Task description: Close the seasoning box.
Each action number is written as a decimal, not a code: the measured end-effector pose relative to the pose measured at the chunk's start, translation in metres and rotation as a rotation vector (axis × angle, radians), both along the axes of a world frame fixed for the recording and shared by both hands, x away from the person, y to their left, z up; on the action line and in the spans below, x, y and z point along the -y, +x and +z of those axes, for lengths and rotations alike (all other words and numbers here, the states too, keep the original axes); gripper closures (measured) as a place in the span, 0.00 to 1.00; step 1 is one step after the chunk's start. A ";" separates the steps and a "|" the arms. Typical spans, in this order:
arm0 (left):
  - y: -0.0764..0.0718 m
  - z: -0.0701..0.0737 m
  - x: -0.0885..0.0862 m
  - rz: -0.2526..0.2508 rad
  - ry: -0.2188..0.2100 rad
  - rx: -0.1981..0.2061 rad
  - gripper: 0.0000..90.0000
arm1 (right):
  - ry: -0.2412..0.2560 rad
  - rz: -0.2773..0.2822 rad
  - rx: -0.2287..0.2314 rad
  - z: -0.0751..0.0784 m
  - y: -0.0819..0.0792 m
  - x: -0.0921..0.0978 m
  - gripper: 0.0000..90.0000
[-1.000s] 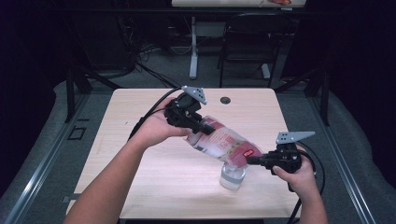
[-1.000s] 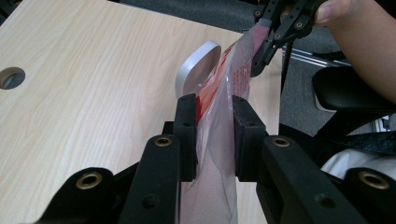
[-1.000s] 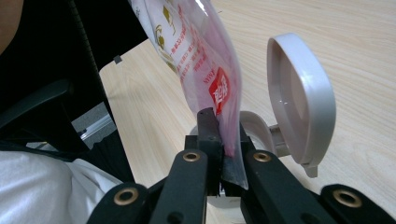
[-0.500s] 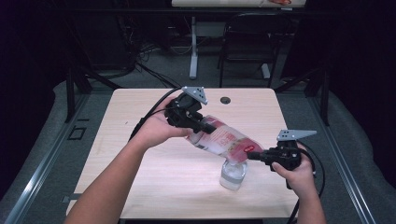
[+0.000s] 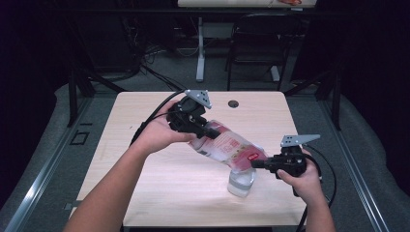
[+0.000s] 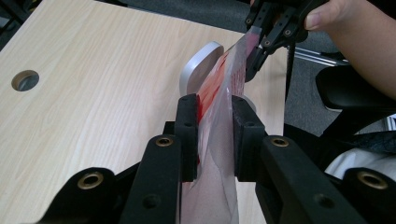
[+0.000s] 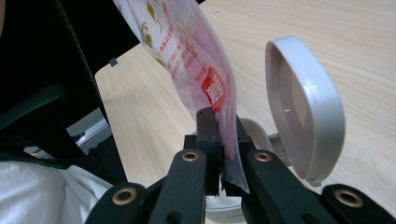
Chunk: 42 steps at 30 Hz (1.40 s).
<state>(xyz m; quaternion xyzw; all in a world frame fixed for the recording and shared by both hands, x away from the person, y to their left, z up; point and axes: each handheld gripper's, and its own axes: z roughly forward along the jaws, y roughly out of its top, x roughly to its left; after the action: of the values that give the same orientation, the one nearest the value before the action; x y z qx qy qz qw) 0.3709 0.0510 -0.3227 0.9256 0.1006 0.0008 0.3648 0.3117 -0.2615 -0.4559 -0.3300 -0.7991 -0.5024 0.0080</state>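
A clear plastic pouch with red and white print (image 5: 227, 146) is being held in the air over the pale wood-grain table (image 5: 145, 193), stretched between the two tools. Its long axis is running from about ten o'clock down to four o'clock in the high view, the upper end high, the lower end dipping. The left gripper (image 5: 205, 130) is being kept clamped on the upper part of the pouch; in the left gripper view its black jaws are pressed onto the thin film (image 6: 219, 140) from both sides. The right gripper (image 5: 258, 163) is pinching the lower corner, its jaws closed tight on the film just under the red label (image 7: 215, 93).

Directly below that lower corner, at six o'clock from it, a clear round container (image 5: 241, 181) is standing on the table, its white hinged lid (image 7: 303, 107) flipped up and standing open just beside the pouch. The right gripper is the nearer one to the container's mouth; the left is well apart from it, up-slope.

The film is looking thin, glossy and floppy, creasing wherever it is being squeezed. The lid is looking like smooth, rigid moulded plastic, domed and round. It is being judged that the coming move turns on the low corner being kept over the open mouth while the high end is being raised.
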 end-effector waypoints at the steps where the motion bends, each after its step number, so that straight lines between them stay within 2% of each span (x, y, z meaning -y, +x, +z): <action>1: 0.000 0.000 0.000 0.001 0.001 -0.001 0.85 | -0.007 0.008 -0.007 0.000 0.000 0.000 0.99; 15: 0.005 -0.007 0.001 -0.003 -0.015 -0.035 0.84 | -0.014 0.026 -0.017 0.002 -0.002 0.004 0.99; 25: 0.003 -0.009 0.003 0.002 -0.006 -0.025 0.85 | -0.019 -0.030 0.001 0.001 -0.001 0.007 0.99; 42: 0.006 -0.013 -0.004 0.016 -0.015 -0.035 0.84 | 0.002 -0.040 0.017 0.000 0.000 0.004 0.99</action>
<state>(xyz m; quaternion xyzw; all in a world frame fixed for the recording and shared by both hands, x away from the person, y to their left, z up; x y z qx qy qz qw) 0.3766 0.0552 -0.3361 0.9220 0.1142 -0.0134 0.3698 0.3115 -0.2659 -0.4562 -0.3418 -0.7917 -0.5062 -0.0085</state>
